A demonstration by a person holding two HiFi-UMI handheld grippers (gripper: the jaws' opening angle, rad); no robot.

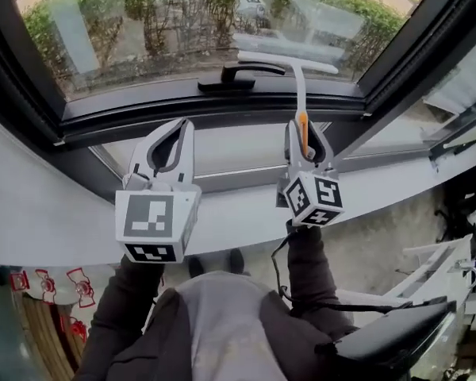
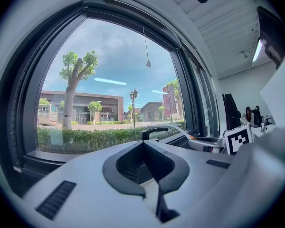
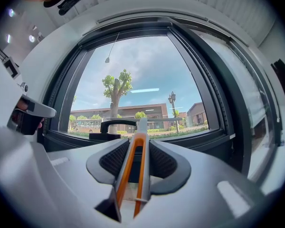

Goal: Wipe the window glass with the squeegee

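Note:
The squeegee (image 1: 300, 94) has a white blade and a white and orange handle (image 3: 134, 161). My right gripper (image 1: 303, 127) is shut on that handle (image 3: 137, 141). The blade (image 1: 288, 61) lies crosswise at the lower edge of the window glass (image 1: 143, 22), just right of the black window handle (image 1: 239, 75); whether it touches the glass I cannot tell. My left gripper (image 1: 186, 125) hangs to the left over the sill, shut with nothing in it (image 2: 143, 144). The left gripper view shows the squeegee (image 2: 181, 132) at the right.
A dark window frame (image 1: 222, 109) runs below the glass, with a white sill (image 1: 55, 213) under it. A slanted dark frame bar (image 1: 404, 62) stands at the right. White furniture parts (image 1: 436, 268) lie on the floor at the lower right.

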